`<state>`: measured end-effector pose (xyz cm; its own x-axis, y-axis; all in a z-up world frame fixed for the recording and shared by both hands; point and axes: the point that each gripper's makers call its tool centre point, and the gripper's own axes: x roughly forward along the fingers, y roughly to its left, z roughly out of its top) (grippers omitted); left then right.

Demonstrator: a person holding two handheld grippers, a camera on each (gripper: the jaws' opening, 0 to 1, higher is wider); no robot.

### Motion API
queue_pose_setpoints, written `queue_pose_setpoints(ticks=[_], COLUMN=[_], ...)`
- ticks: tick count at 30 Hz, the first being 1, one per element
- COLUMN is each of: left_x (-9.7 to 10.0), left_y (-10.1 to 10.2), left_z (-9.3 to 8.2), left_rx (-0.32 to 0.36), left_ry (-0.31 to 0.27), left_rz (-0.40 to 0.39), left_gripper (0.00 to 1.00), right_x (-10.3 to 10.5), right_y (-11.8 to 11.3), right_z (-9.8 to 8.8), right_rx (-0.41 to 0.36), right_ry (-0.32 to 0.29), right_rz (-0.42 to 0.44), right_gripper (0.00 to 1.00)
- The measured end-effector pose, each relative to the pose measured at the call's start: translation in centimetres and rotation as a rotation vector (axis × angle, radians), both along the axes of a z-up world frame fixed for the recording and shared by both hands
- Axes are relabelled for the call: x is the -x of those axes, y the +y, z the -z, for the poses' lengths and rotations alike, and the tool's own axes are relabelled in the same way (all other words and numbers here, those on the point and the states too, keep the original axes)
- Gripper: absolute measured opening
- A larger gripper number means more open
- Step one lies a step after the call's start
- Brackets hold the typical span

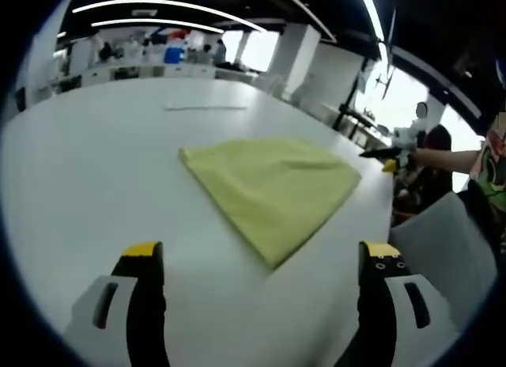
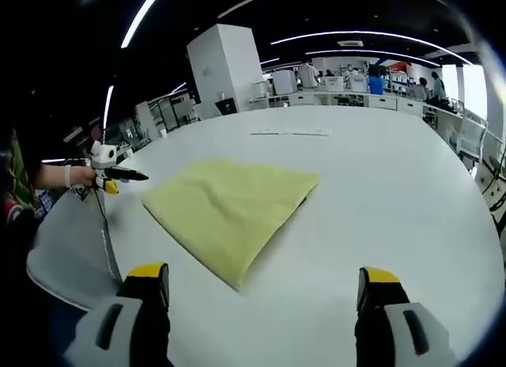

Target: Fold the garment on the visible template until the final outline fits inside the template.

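Note:
A yellow-green garment [image 1: 269, 189] [image 2: 229, 201] lies folded flat in a rough four-sided shape on the white table [image 1: 95, 169] [image 2: 379, 193]. My left gripper [image 1: 261, 256] hovers over the table's near side, open, short of the garment's near corner, nothing between its yellow-tipped fingers. My right gripper [image 2: 263, 276] stands likewise open and empty, just short of the cloth's pointed corner. Each gripper also appears small in the other's view, held by a hand past the table edge: the right gripper [image 1: 387, 155] and the left gripper [image 2: 111, 177]. Neither touches the garment.
A faint thin line [image 1: 205, 107] [image 2: 288, 134] marks the table beyond the garment. A grey chair [image 1: 443, 240] [image 2: 71, 240] sits at the table edge by the person. Desks, people and a white column [image 2: 229, 62] stand far behind.

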<state>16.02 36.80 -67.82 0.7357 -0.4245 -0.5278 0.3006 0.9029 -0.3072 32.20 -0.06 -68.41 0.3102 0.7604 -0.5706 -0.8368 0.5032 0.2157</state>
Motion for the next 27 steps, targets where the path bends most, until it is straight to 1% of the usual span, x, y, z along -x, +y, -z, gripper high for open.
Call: queue_pose_setpoints(ticks=[7, 15, 23, 27], left_x=[-0.1, -0.3, -0.9, -1.1], left_y=[-0.2, -0.4, -0.5, -0.7], left_z=[0.2, 0.1, -0.1, -0.2], left_rx=[0.001, 0.004, 0.034, 0.015], left_ry=[0.003, -0.005, -0.017, -0.02], left_rz=[0.0, 0.0, -0.027, -0.014], left_gripper=[0.98, 0.97, 0.95, 0.95], right_x=[0.1, 0.0, -0.1, -0.1], right_y=[0.5, 0.2, 0.0, -0.1], right_z=[-0.2, -0.4, -0.6, -0.8], right_rx=[-0.017, -0.017, -0.027, -0.033], right_ry=[-0.001, -0.008, -0.014, -0.024], right_rz=[0.0, 0.008, 0.022, 0.022], right_gripper=[1.0, 0.99, 0.99, 0.99])
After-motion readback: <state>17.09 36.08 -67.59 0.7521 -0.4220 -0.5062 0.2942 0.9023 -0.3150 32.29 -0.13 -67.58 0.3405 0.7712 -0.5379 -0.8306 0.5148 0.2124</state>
